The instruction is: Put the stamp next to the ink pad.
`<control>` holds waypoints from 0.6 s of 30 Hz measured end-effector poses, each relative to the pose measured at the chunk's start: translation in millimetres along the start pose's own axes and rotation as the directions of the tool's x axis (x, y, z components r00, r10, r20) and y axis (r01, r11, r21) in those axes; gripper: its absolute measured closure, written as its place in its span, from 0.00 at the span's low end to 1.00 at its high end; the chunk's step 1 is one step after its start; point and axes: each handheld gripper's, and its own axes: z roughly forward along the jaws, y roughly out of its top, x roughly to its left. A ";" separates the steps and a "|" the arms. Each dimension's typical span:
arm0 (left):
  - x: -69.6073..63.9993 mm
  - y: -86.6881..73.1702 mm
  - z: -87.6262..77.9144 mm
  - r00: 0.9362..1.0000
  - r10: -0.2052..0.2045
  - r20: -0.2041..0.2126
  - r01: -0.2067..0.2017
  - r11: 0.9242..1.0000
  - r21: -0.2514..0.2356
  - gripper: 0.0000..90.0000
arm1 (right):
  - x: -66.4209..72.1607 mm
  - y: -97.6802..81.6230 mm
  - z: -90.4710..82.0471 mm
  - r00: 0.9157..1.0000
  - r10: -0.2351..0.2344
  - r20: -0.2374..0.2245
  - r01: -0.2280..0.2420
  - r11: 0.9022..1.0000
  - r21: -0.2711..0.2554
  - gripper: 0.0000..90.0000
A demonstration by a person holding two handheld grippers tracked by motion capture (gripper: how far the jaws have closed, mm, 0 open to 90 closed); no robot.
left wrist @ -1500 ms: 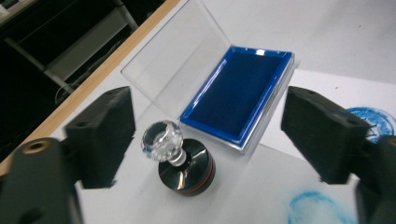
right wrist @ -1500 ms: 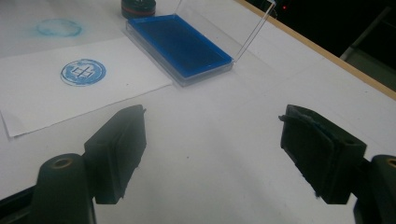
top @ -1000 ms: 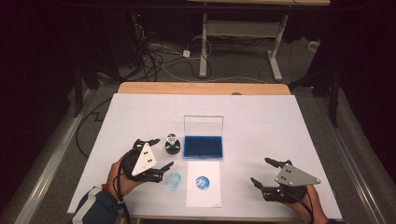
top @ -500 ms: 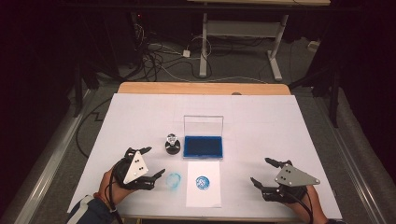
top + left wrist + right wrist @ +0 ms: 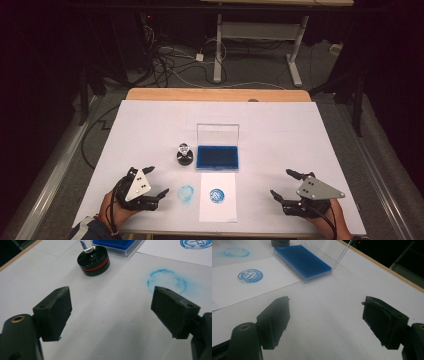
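Two blue stamp marks (image 5: 216,195); characters unreadable; stamp (image 5: 184,154) unheld

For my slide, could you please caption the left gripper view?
Open left gripper above white table, facing round stamp and blue ink smudge.

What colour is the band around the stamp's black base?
Red-orange, around the stamp; clearest in the left gripper view.

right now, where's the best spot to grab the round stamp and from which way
Probably the black round base of the stamp, jaws level across its sides, coming in with the open left gripper, which faces it. It stands upright; the clear knob on top looks narrow and slippery.
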 end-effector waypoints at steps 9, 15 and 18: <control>-0.8 0.1 -1.6 1.000 -0.003 0.000 0.003 1.000 -0.007 0.18 | 3.1 0.9 1.1 1.000 -0.018 -0.006 0.019 1.000 0.007 0.24; -1.5 -2.0 -4.2 1.000 -0.004 0.001 0.004 1.000 -0.013 0.18 | 5.7 3.2 1.3 1.000 -0.030 0.000 0.030 1.000 0.009 0.24; -1.8 -2.0 -5.2 1.000 -0.001 0.002 0.001 1.000 -0.014 0.18 | 7.1 4.5 1.1 0.999 -0.033 0.003 0.033 0.999 0.004 0.24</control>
